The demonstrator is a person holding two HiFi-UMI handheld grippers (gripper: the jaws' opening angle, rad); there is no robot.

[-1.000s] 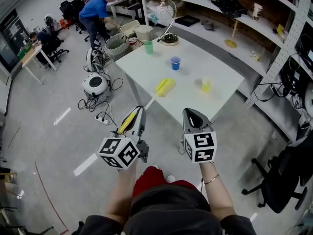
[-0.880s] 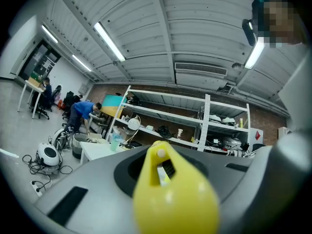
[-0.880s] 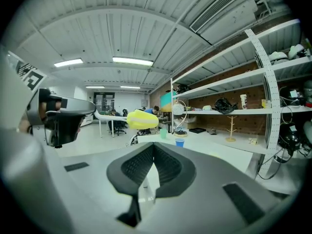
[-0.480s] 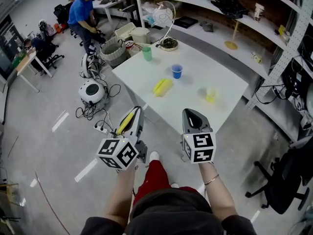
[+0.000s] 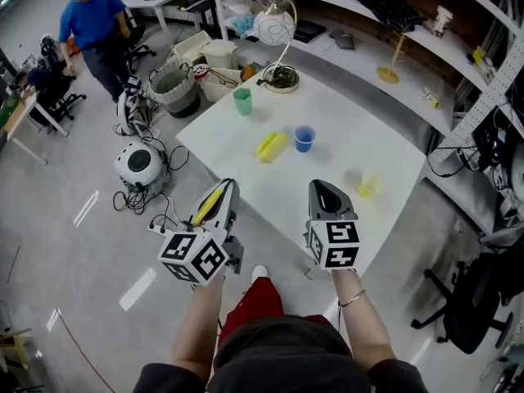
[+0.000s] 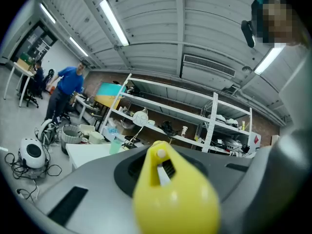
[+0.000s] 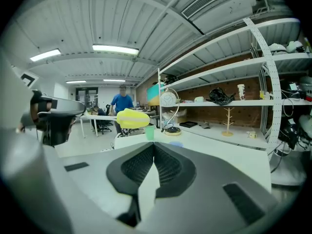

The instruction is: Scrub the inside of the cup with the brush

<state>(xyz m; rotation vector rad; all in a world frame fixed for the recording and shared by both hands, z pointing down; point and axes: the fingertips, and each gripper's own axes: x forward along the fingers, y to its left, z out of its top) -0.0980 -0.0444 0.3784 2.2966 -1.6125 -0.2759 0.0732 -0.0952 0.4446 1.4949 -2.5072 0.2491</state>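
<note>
My left gripper (image 5: 221,193) (image 6: 161,174) is shut on the yellow handle of the brush. A thin shaft carries the brush's yellow head (image 5: 271,146) (image 7: 132,118) out in front, over the white table (image 5: 270,195). My right gripper (image 5: 325,190) (image 7: 152,152) is shut with nothing in it. Both are held level near the table's near edge. Three cups stand on the table: a green cup (image 5: 242,101) at the far left, a blue cup (image 5: 304,137) in the middle beside the brush head, and a clear yellow cup (image 5: 368,187) at the right.
A globe desk lamp (image 5: 281,74) stands at the table's far corner. On the floor to the left are a white round machine (image 5: 139,163) with cables and baskets (image 5: 173,87). A person in blue (image 5: 95,23) stands far left. Shelves run behind, and an office chair (image 5: 471,297) is at the right.
The table and its cups have drawn closer and slid right and down in the head view. The person in blue has moved left. Both grippers keep their pose and grip.
</note>
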